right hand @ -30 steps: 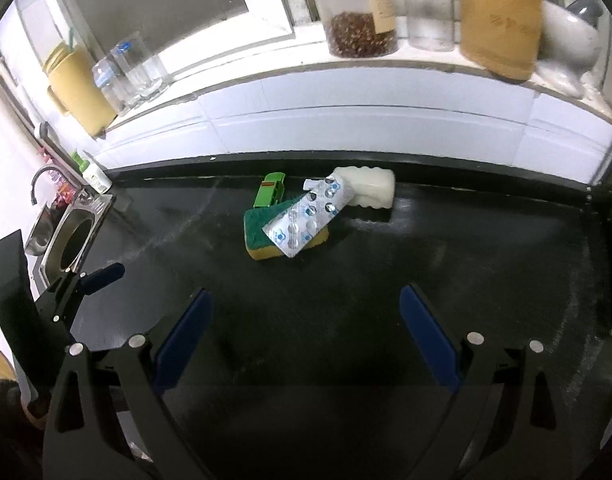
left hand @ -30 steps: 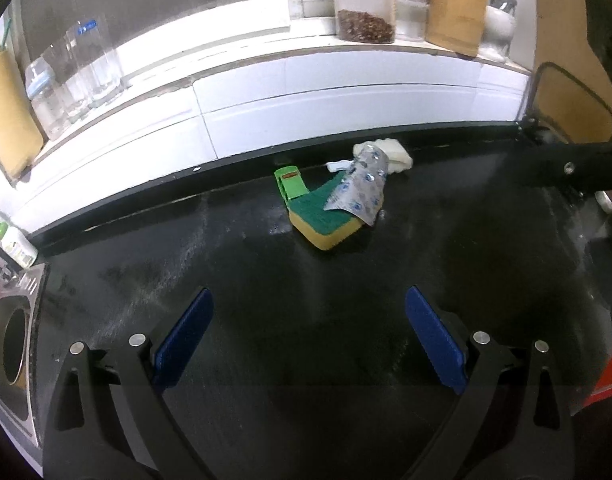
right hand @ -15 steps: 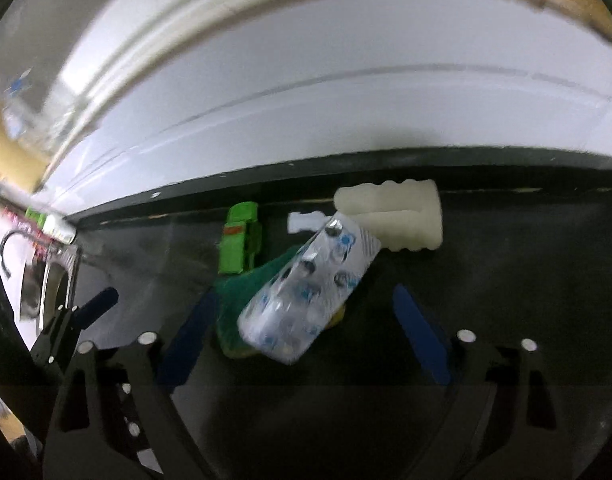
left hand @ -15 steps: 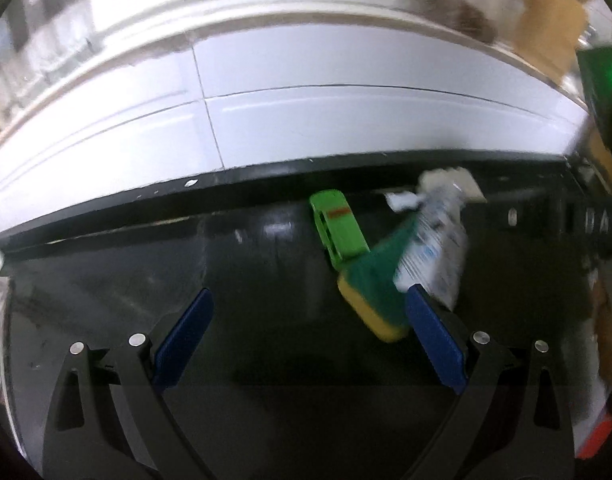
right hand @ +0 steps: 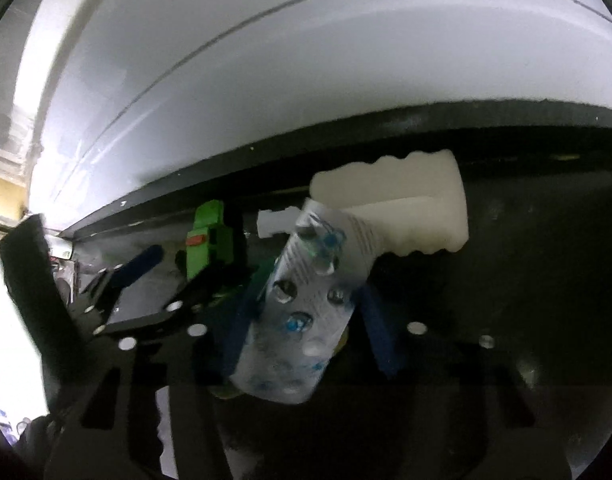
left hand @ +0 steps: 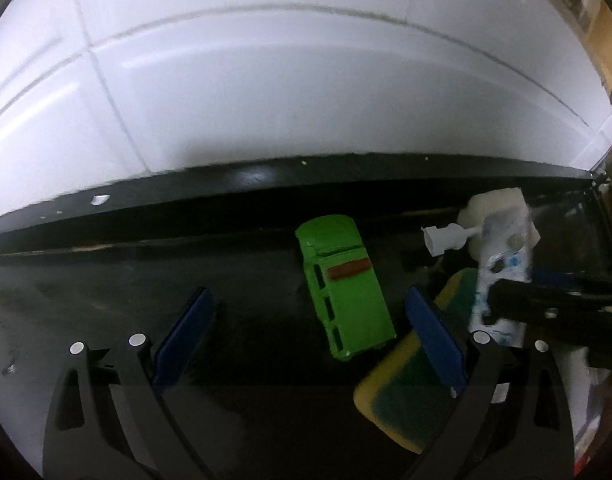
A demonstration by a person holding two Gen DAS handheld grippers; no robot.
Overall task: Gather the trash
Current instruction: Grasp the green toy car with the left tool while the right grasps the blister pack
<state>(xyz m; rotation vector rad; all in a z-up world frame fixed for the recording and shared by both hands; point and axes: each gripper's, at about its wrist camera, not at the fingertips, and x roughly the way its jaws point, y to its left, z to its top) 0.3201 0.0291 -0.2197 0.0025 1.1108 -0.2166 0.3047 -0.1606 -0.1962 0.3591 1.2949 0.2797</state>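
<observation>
Blister pack [left hand: 502, 276] lying on sponge [left hand: 406, 392] at right, left claw [left hand: 310, 344] apart around green toy van [left hand: 346, 288] on black counter [left hand: 106, 280]; right wrist view: blister pack [right hand: 302, 312] between parted right claw [right hand: 306, 332] pads, white bottle [right hand: 410, 212] behind.

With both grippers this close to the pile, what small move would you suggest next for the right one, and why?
Probably close the right gripper on the blister pack. The pack already lies between its open blue fingers, resting on the sponge, while the left gripper straddles the green toy van, which hardly looks like trash.
</observation>
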